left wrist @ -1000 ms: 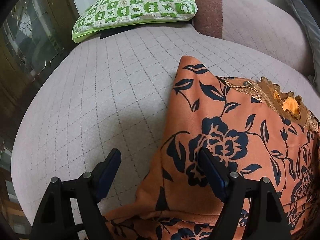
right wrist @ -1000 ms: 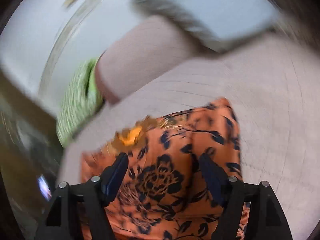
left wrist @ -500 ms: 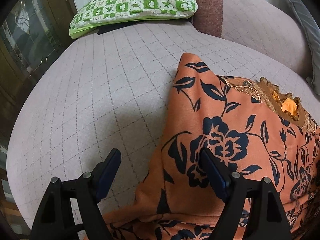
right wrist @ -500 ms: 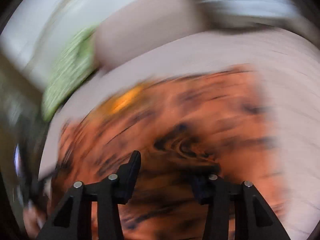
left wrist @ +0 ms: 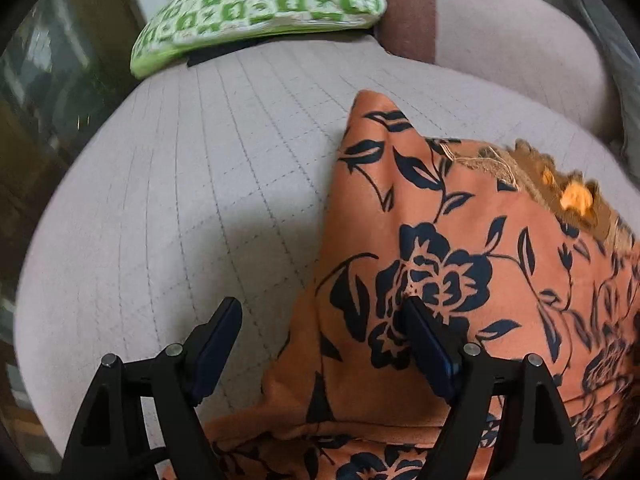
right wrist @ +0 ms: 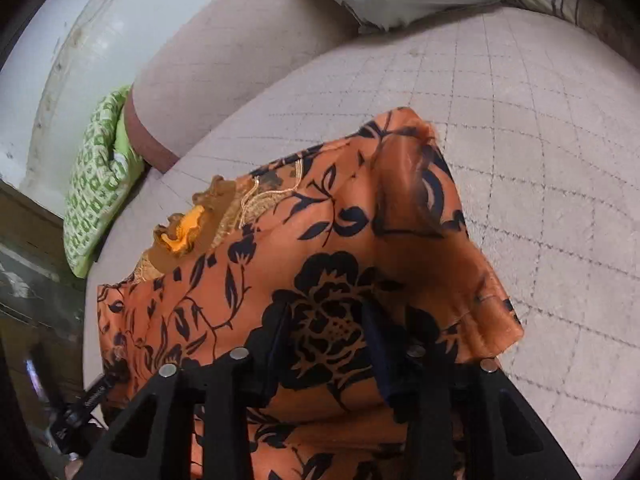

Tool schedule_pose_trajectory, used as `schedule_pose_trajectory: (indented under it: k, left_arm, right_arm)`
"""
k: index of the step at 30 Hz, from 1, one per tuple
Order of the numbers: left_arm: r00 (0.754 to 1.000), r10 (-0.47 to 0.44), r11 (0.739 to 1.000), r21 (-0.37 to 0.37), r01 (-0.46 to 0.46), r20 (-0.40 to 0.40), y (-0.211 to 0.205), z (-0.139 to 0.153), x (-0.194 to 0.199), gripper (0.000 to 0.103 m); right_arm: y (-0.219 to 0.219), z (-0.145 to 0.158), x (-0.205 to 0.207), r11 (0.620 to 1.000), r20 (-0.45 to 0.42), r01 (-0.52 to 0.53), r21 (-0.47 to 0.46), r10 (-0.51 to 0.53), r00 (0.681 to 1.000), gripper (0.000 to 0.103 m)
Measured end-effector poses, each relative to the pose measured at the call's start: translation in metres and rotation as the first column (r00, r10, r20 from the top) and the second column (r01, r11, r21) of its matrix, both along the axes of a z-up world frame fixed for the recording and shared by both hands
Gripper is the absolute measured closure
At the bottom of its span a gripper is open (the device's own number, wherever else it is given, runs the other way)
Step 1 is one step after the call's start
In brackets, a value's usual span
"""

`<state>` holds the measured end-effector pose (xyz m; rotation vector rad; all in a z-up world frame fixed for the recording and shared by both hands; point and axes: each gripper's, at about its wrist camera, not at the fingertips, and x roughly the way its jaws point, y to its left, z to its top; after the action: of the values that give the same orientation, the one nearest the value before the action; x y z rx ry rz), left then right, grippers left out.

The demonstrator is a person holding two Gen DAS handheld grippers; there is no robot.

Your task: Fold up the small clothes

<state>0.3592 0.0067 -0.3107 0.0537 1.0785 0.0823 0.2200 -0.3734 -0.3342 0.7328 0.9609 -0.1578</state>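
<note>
The left gripper [left wrist: 320, 344] is wide over the orange dress [left wrist: 460, 280]; the right gripper [right wrist: 326, 344] pinches its fabric.

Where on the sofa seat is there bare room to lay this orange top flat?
Bare quilted seat lies between the orange top and green pillow; more to the top's right. The near edge is crowded by folds.

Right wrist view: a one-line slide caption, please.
Right gripper closing around a fold of the orange floral garment on the quilted sofa seat.
</note>
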Motion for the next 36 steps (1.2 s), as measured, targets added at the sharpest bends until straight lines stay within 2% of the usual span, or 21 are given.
schedule_pose_trajectory:
  k: [2, 4, 6, 8, 9, 11, 13, 14, 16, 19, 23, 25, 26, 28, 30, 33, 34, 36]
  left_arm:
    - [1.0, -0.008, 1.0, -0.001, 0.008, 0.015, 0.0, 0.006, -0.002, 0.02]
    - [0.999, -0.029, 1.0, 0.01, 0.029, 0.028, -0.002, 0.009, -0.005, 0.02]
    - [0.998, -0.061, 0.998, -0.006, 0.061, 0.01, -0.007, 0.006, -0.009, 0.02]
    - [0.996, -0.087, 0.996, 0.008, 0.088, -0.009, -0.012, -0.001, -0.012, 0.02]
    - [0.995, -0.099, 0.995, 0.017, 0.099, -0.008, -0.012, -0.004, -0.013, 0.017]
    - [0.995, -0.103, 0.994, 0.023, 0.103, -0.005, -0.012, -0.005, -0.017, 0.012]
    - [0.994, -0.109, 0.994, 0.012, 0.109, -0.006, -0.006, -0.005, -0.02, 0.01]
    - [0.994, -0.113, 0.994, 0.01, 0.113, -0.004, -0.003, -0.006, -0.022, 0.009]
    - [0.992, -0.123, 0.992, 0.002, 0.123, 0.004, 0.003, -0.008, -0.029, 0.006]
    - [0.993, -0.119, 0.99, -0.072, 0.119, 0.006, 0.018, -0.014, -0.04, 0.003]
    - [0.99, -0.136, 0.988, -0.072, 0.137, 0.023, 0.023, -0.01, -0.061, 0.003]
    - [0.993, -0.115, 0.984, -0.134, 0.117, 0.02, 0.037, 0.0, -0.078, 0.003]
    - [0.995, -0.095, 0.984, -0.152, 0.097, 0.02, 0.047, 0.006, -0.086, 0.004]
    - [0.996, -0.036, 0.982, -0.182, 0.051, 0.084, 0.075, 0.026, -0.113, 0.004]
    - [0.994, 0.018, 0.98, -0.199, 0.004, 0.107, 0.099, 0.036, -0.136, 0.004]
    - [0.992, 0.066, 0.97, -0.24, -0.038, 0.106, 0.131, 0.044, -0.176, 0.004]
    - [0.994, 0.058, 0.971, -0.236, -0.034, 0.097, 0.138, 0.044, -0.186, 0.004]
    - [0.996, 0.028, 0.985, -0.17, -0.013, 0.082, 0.147, 0.044, -0.214, 0.004]
  right_arm:
    - [0.008, 0.016, -0.002, 0.999, 0.021, -0.029, -0.036, 0.03, 0.999, 0.062]
    - [0.022, 0.029, -0.002, 0.996, 0.088, -0.067, -0.053, 0.072, 0.994, 0.062]
    - [0.041, 0.029, 0.003, 0.988, 0.102, -0.149, -0.027, 0.151, 0.983, 0.061]
    - [0.058, 0.019, 0.014, 0.966, 0.043, -0.26, 0.014, 0.259, 0.965, 0.058]
    - [0.072, 0.007, 0.018, 0.949, -0.027, -0.316, 0.002, 0.316, 0.948, 0.058]
    - [0.092, 0.013, 0.015, 0.92, -0.03, -0.364, -0.147, 0.364, 0.931, 0.057]
    - [0.108, 0.016, 0.013, 0.882, -0.082, -0.413, -0.226, 0.405, 0.911, 0.057]
    - [0.111, 0.016, 0.012, 0.877, -0.089, -0.416, -0.239, 0.407, 0.909, 0.057]
    - [0.114, 0.015, 0.004, 0.883, -0.099, -0.402, -0.24, 0.39, 0.916, 0.056]
    - [0.127, 0.012, -0.002, 0.884, -0.101, -0.389, -0.259, 0.376, 0.921, 0.056]
    - [0.128, 0.017, -0.017, 0.874, -0.092, -0.387, -0.294, 0.377, 0.922, 0.057]
    - [0.098, 0.034, -0.049, 0.893, -0.066, -0.377, -0.247, 0.373, 0.926, 0.057]
    - [0.081, 0.042, -0.065, 0.924, -0.035, -0.347, -0.161, 0.346, 0.938, 0.057]
    - [0.055, 0.058, -0.096, 0.96, 0.057, -0.272, -0.064, 0.275, 0.96, 0.056]
    - [0.032, 0.079, -0.132, 0.977, 0.133, -0.194, -0.09, 0.205, 0.97, 0.043]
    - [0.002, 0.098, -0.186, 0.992, 0.199, -0.084, -0.089, 0.101, 0.975, 0.037]
    - [-0.009, 0.102, -0.207, 0.996, 0.215, -0.067, -0.067, 0.08, 0.973, 0.036]
    - [-0.024, 0.102, -0.235, 0.998, 0.21, -0.044, -0.034, 0.05, 0.976, 0.033]
